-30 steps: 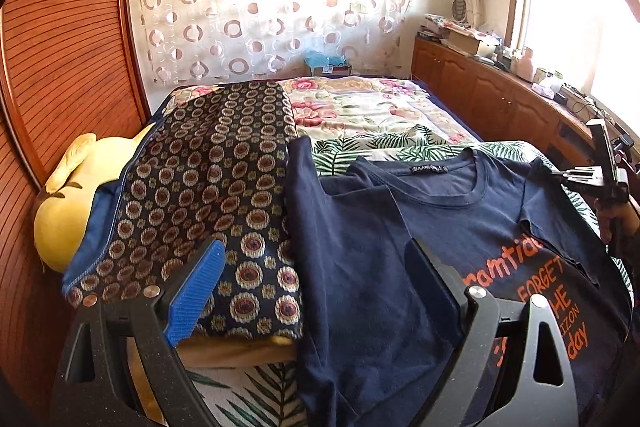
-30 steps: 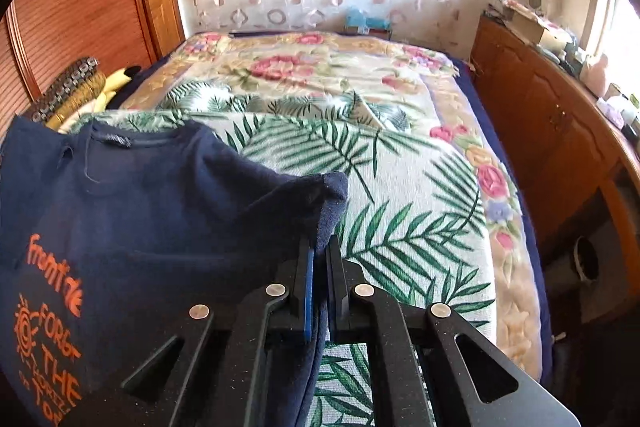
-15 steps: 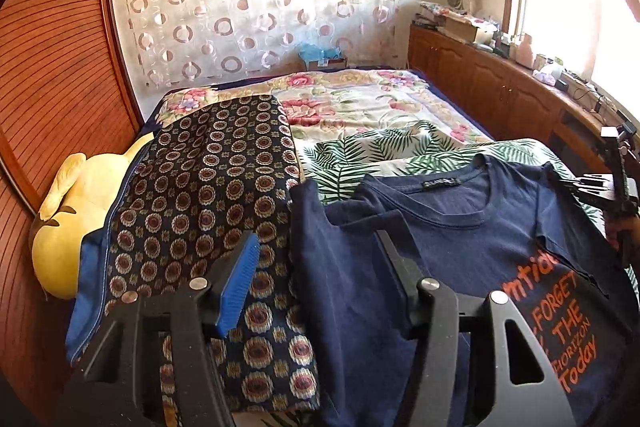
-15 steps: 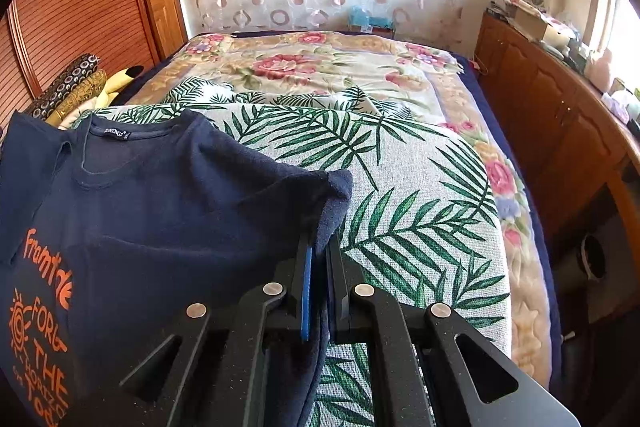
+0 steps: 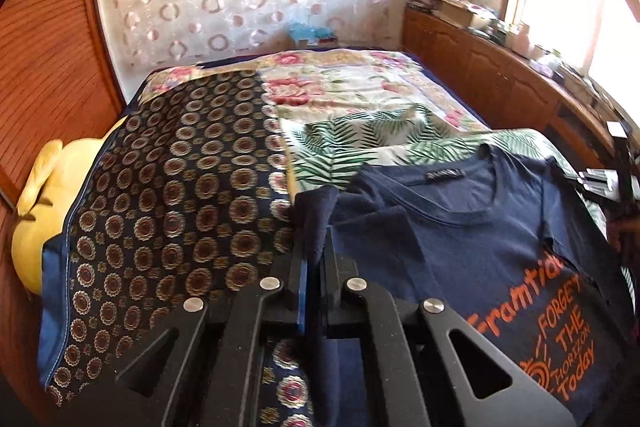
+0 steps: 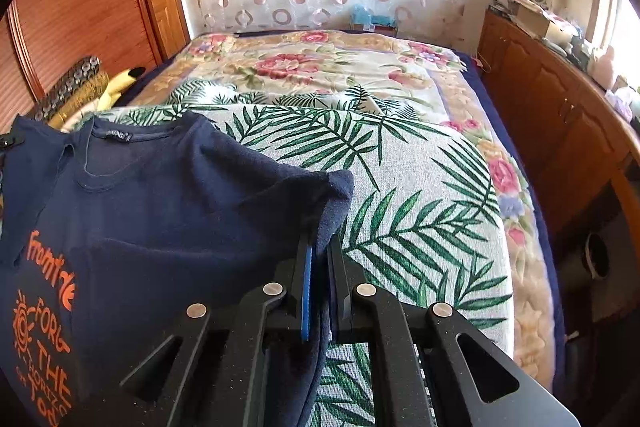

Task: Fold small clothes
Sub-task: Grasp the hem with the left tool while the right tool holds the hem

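The navy cotton T-shirt with orange lettering (image 5: pixel 472 239) lay across the lower right of the left view, on a palm-leaf print blanket (image 6: pixel 404 195). Left gripper (image 5: pixel 314 263) was clamped on one sleeve edge, right gripper (image 6: pixel 320 259) pinching the other, patterned dark quilt (image 5: pixel 176 187) off left.

- left gripper (image 5: pixel 316 255) clamped on navy t-shirt (image 5: pixel 460 243) sleeve edge
- shirt lies on bed (image 5: pixel 360 87), orange print up
- patterned cloth (image 5: pixel 180 187) beside it, yellow plush (image 5: pixel 36 227) far left
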`<state>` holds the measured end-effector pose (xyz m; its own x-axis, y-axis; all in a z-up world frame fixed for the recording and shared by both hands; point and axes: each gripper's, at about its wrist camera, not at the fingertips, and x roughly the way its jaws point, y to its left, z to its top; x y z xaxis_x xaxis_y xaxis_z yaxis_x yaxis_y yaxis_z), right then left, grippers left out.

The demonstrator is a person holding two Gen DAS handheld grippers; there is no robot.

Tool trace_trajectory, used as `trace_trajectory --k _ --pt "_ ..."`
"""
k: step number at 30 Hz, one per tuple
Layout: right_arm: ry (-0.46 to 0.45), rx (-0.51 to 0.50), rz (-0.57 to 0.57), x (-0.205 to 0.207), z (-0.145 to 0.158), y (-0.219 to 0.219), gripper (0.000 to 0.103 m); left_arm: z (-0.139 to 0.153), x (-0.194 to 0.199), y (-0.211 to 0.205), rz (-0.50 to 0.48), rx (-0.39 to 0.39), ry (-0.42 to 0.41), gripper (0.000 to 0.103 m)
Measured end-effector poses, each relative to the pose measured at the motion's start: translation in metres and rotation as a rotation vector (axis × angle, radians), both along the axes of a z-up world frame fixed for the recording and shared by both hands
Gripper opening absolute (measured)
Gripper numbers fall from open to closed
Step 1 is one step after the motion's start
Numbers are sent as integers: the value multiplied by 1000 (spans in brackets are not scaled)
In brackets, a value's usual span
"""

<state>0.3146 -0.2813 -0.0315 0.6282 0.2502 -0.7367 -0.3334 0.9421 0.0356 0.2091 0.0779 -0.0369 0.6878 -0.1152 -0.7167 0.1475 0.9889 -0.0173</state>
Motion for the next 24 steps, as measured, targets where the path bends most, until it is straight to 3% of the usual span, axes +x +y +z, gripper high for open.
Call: trace_trajectory --k 2,3,5,8,10,12,17,24 --pt "35 35 7 7 2 -2 17 4 -5 -5 -19 4 -16 5" --pt "45 50 22 9 3 -2 30 8 -10 -9 -34 -4 -29 5" --pt "58 61 61 12 3 3 46 13 -16 -13 -48 -11 -46 4" --pt "31 -33 64 9 3 18 47 22 -30 -23 -84 -27 -69 4" --pt "28 -32 69 7 4 21 40 26 -43 -29 -107 -39 -88 4" --pt "19 -37 96 4 5 24 6 28 -56 -34 -121 -52 -100 4" --pt "-91 -68 117 -24 25 28 6 23 -93 -41 -157 -86 -129 4" --pt "-242 71 170 -117 60 5 6 14 -156 -29 -136 -135 -162 4"
